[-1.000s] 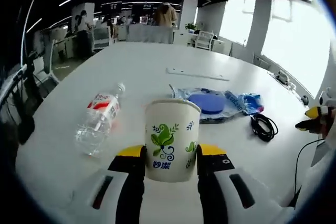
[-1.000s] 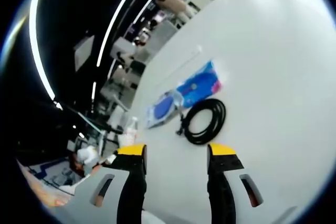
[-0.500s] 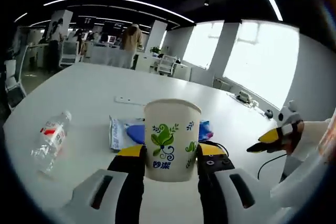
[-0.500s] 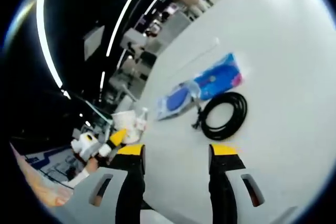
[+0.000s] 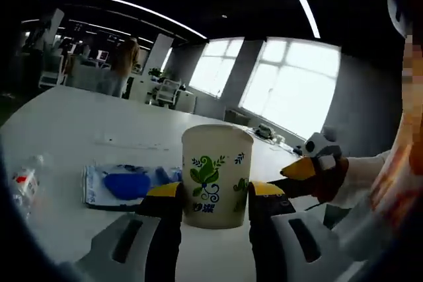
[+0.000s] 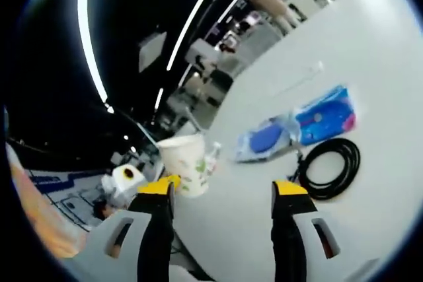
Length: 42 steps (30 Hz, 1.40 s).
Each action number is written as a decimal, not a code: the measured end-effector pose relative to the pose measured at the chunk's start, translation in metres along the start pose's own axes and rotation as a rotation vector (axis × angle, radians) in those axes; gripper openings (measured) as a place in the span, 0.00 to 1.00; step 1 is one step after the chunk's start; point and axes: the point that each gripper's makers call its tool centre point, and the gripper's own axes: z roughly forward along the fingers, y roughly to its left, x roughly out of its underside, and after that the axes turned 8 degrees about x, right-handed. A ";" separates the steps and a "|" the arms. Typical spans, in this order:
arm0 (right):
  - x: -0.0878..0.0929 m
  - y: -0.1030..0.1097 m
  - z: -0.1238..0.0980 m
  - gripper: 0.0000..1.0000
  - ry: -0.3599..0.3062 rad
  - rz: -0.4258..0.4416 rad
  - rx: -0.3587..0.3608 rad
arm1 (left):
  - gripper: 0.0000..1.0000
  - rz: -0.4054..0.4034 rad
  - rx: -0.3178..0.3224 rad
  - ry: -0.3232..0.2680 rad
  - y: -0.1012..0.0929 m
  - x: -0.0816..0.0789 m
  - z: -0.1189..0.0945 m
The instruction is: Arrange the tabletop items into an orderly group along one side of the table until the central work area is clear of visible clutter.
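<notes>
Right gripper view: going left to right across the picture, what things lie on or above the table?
Paper cup held in the left gripper → water bottle → blue plastic packet → coiled black cable.

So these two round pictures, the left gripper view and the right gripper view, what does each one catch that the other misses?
The left gripper view looks toward bright windows and catches the right gripper coming in from the side. The right gripper view has the coiled black cable lying on the white table near the blue packet. Both share the paper cup clamped in the left gripper, the blue packet, the clear bottle and the table.
</notes>
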 end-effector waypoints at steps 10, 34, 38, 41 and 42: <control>0.005 0.031 0.017 0.59 0.034 -0.019 -0.093 | 0.38 0.014 0.093 0.017 -0.027 0.004 0.018; 0.028 0.021 0.016 0.41 0.128 -0.062 -0.024 | 0.39 0.064 0.227 0.192 -0.056 0.034 0.024; 0.021 0.012 0.011 0.40 0.106 -0.043 -0.002 | 0.37 0.092 0.172 0.229 -0.039 0.033 0.012; 0.017 0.004 0.008 0.40 0.102 -0.054 0.020 | 0.36 0.108 0.129 0.210 -0.025 0.021 0.004; 0.017 0.002 0.007 0.40 0.106 -0.062 0.027 | 0.35 0.117 0.119 0.205 -0.021 0.014 0.001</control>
